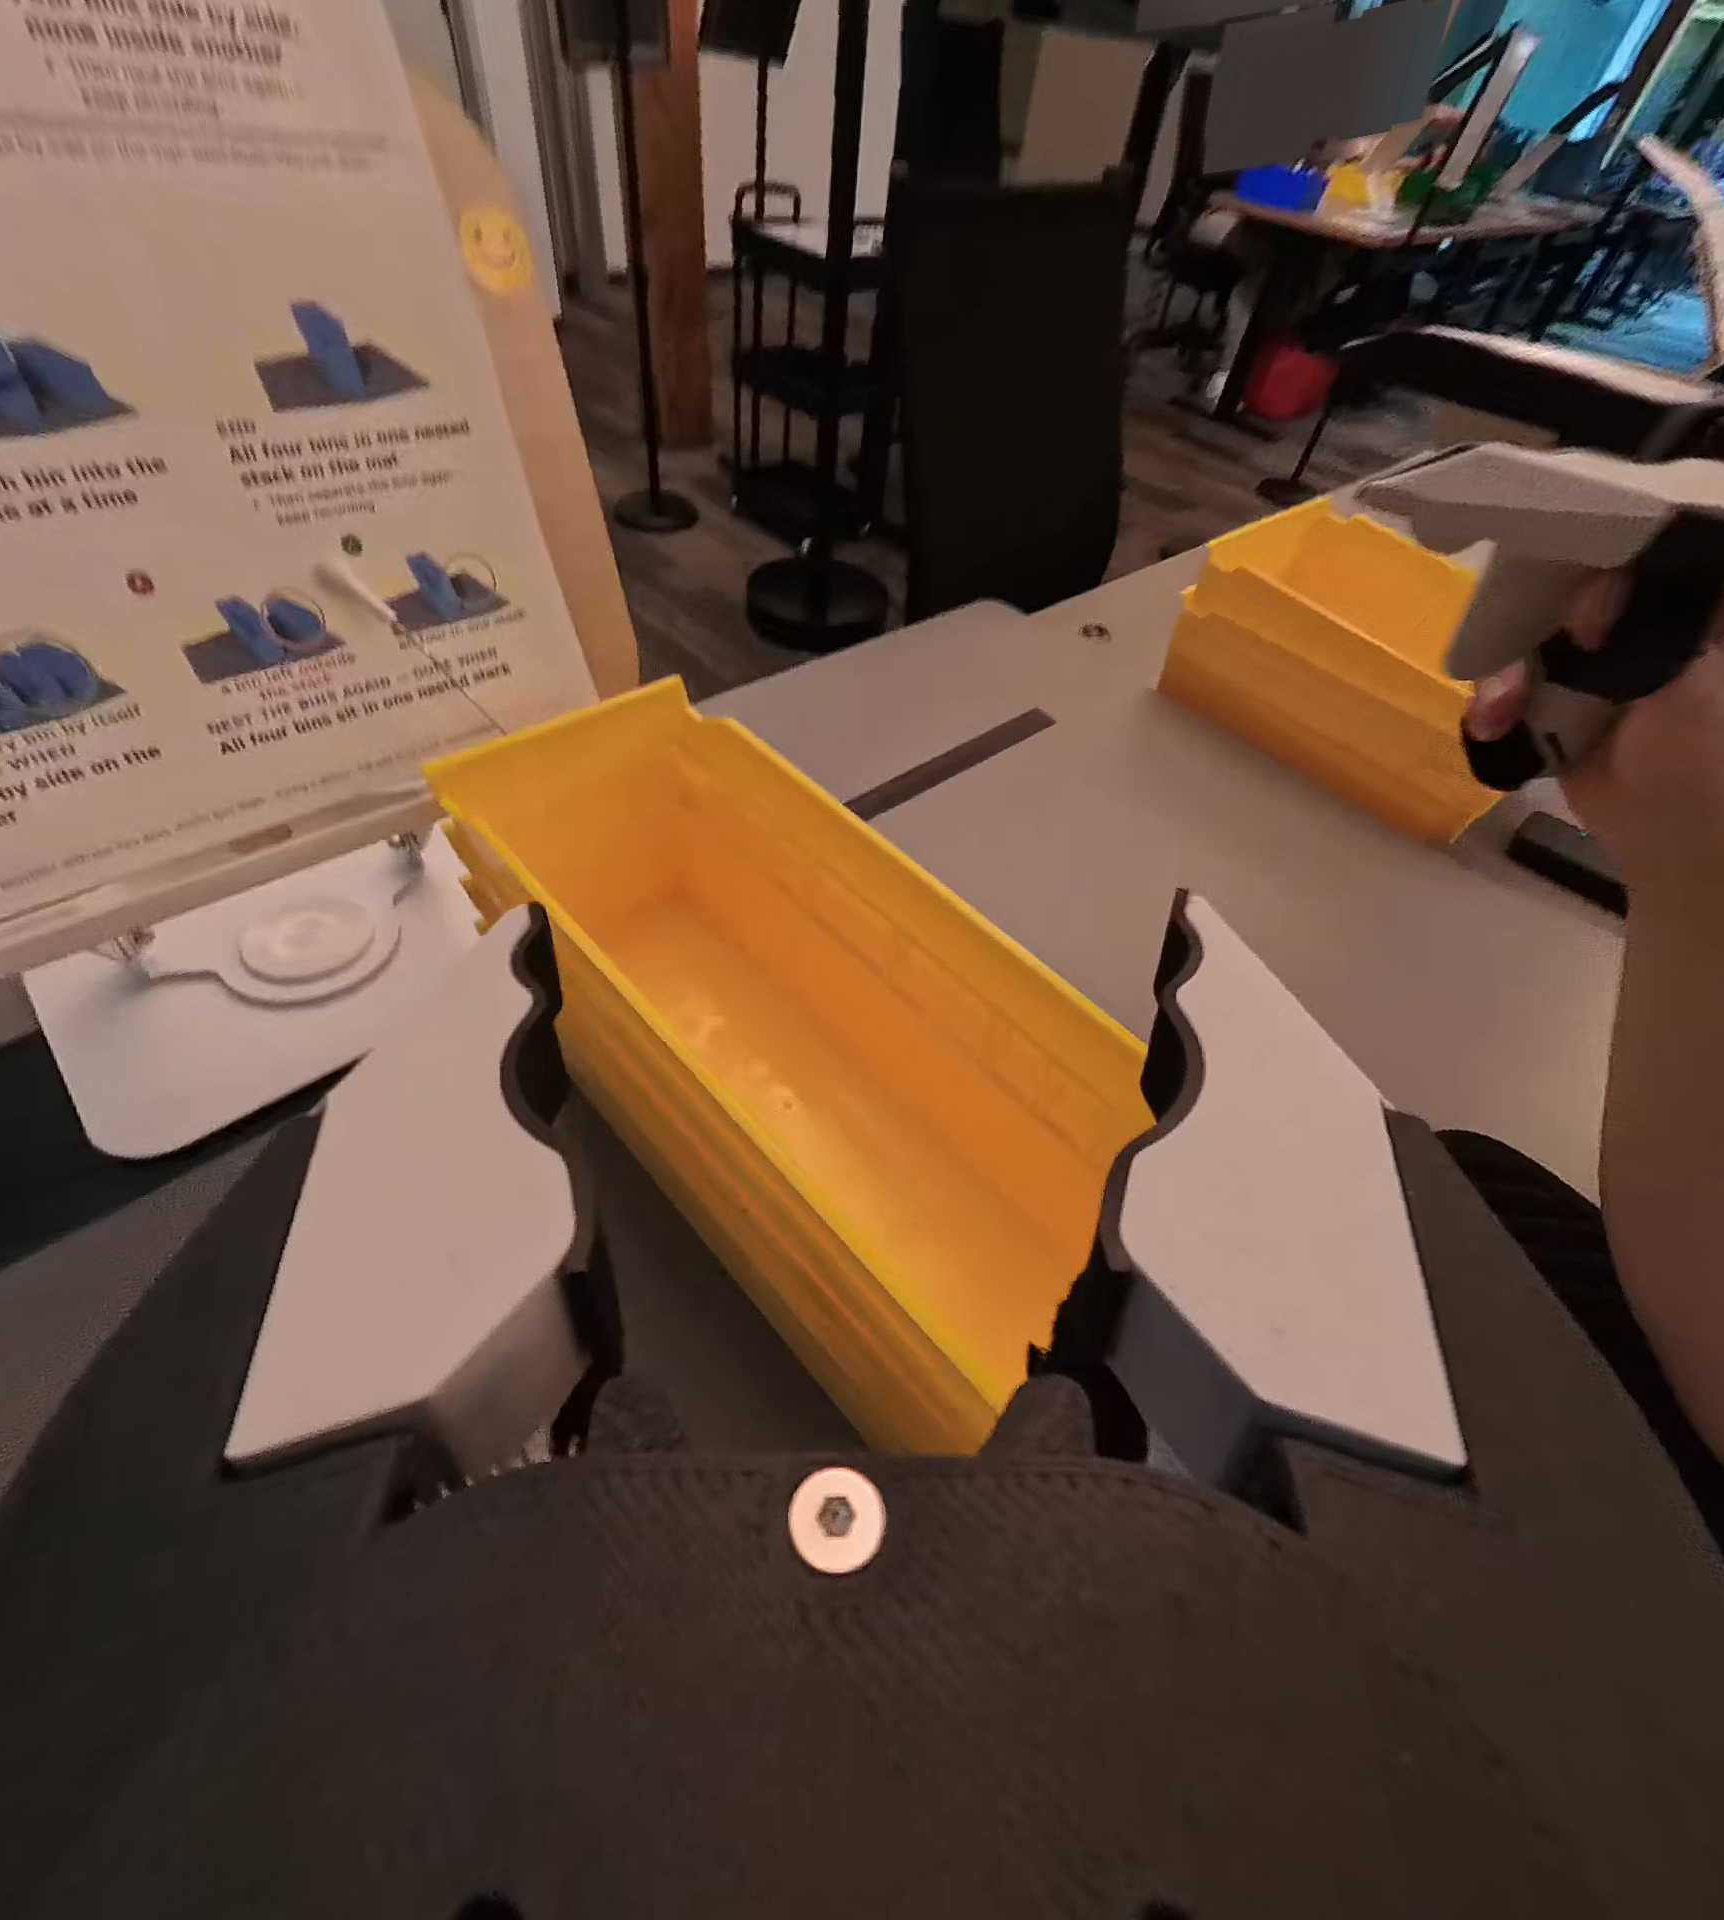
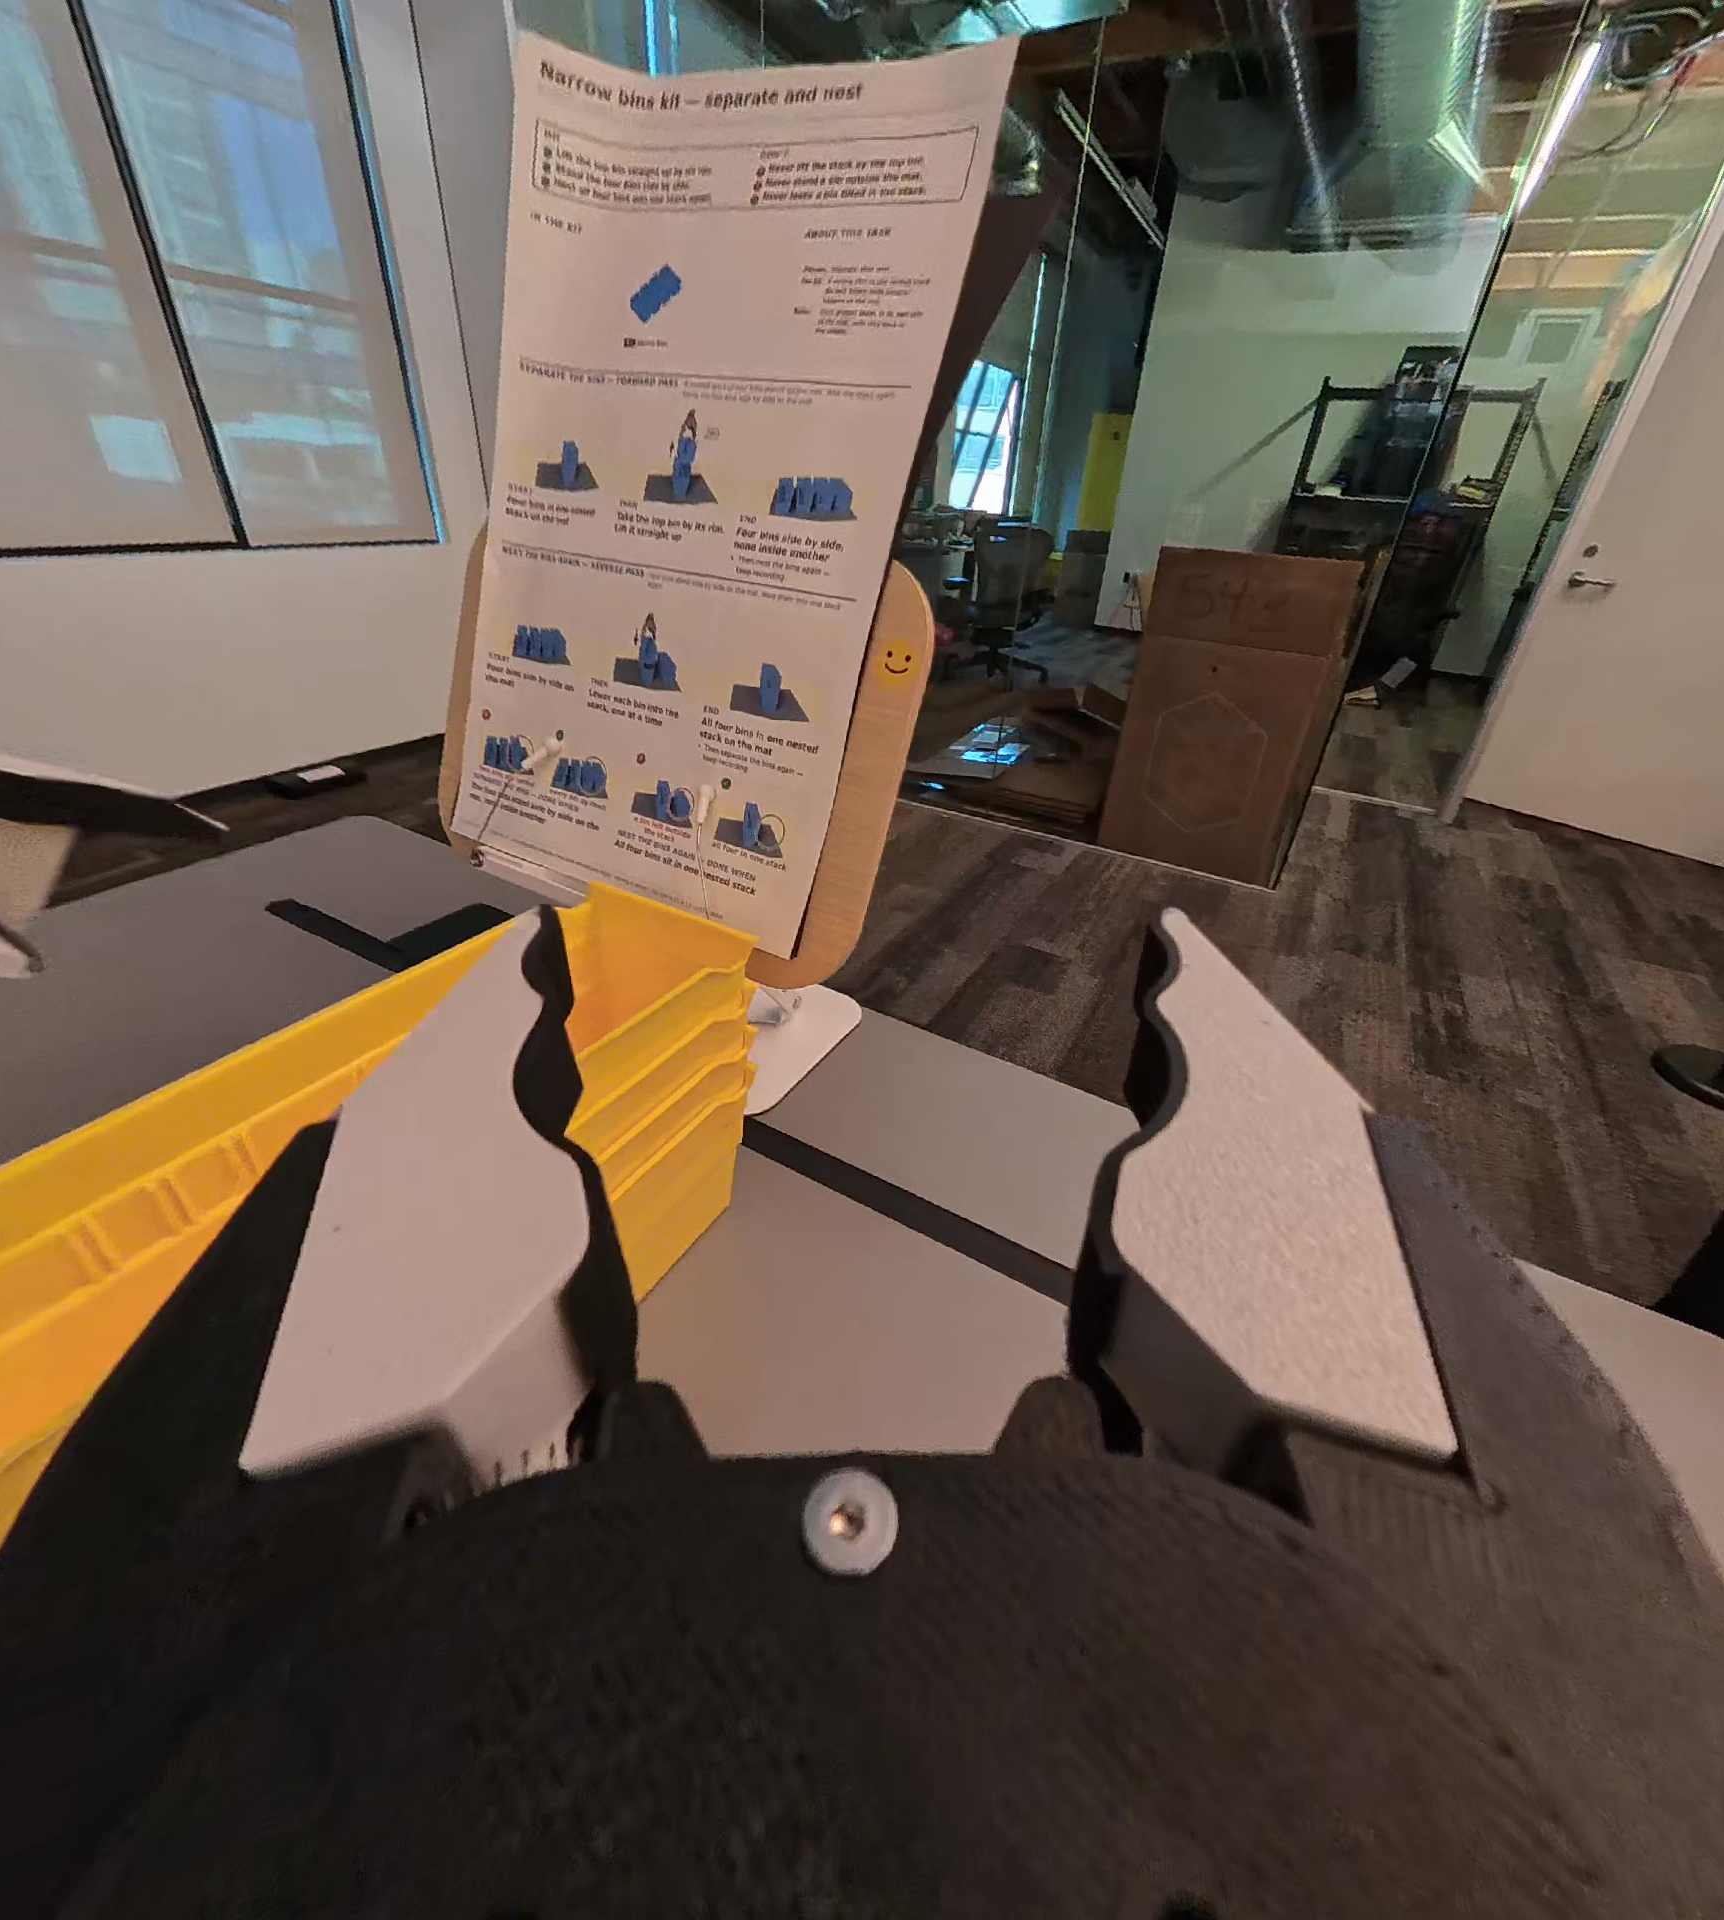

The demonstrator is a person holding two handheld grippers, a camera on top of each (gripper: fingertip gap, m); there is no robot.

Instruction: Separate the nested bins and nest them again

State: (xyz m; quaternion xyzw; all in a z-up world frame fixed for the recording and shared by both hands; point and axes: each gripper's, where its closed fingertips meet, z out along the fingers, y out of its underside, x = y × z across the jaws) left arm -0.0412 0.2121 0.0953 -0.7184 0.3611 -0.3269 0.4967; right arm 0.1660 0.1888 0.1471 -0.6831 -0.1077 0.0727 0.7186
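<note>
- Yellow bin [image 1: 816, 1049], frame centre: smooth plastic with a slight sheen, ribbed walls.
- Grey table [image 1: 1284, 831], right of centre: matt and smooth.
- Instruction sheet [image 2: 723, 499], upper centre: paper on a wood-grain board [image 2: 879, 831].
- Floor [image 2: 1409, 997], right: dull, wood-look planks.

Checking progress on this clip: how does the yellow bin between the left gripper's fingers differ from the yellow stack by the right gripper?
The bin stands between the left gripper's open fingers; the stack lies outside the right gripper's open fingers, beside one. The stack's end shows several stepped rims; the bin's far end shows a single rim. Both are yellow, narrow, open side up on the grey table.
</note>
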